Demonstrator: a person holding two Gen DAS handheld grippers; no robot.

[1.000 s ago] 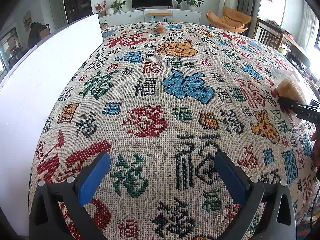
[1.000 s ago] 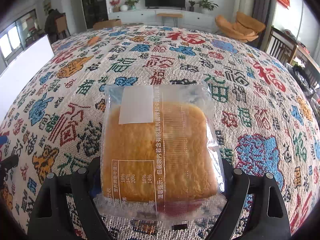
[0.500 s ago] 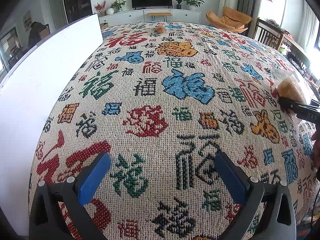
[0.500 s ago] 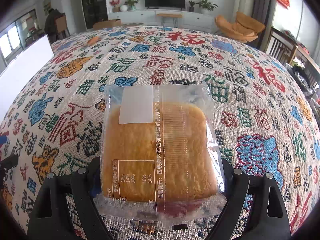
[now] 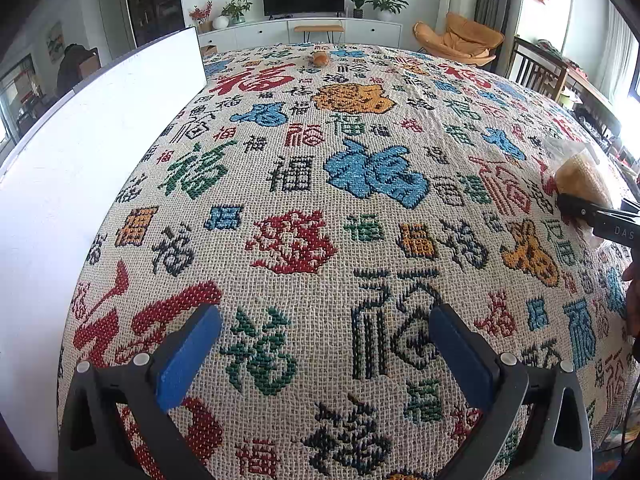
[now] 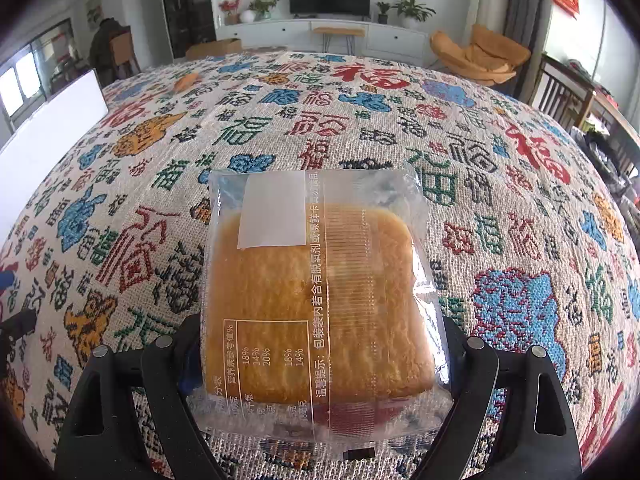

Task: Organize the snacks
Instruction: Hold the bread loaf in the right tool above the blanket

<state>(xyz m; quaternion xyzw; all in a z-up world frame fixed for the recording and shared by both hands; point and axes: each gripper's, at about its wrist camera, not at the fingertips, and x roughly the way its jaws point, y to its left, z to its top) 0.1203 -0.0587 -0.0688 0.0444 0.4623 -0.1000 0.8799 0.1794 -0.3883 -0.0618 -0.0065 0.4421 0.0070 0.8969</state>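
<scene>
A square golden cake in a clear wrapper (image 6: 316, 296) fills the middle of the right wrist view, and my right gripper (image 6: 320, 364) is shut on its near part, both fingers pressed to its sides. From the left wrist view the same wrapped cake (image 5: 582, 176) shows at the far right edge, held by the right gripper's black finger (image 5: 592, 214). My left gripper (image 5: 324, 344) hovers low over the patterned tablecloth (image 5: 320, 184), blue pads wide open with nothing between them. A small orange snack (image 5: 320, 59) lies near the table's far edge; it also shows as an orange snack (image 6: 186, 81) in the right wrist view.
A white board (image 5: 92, 152) stands along the table's left side. Wooden chairs (image 5: 536, 68) line the right side of the table. Beyond the table are an orange armchair (image 5: 460, 40), a white cabinet (image 5: 320, 32) and a TV.
</scene>
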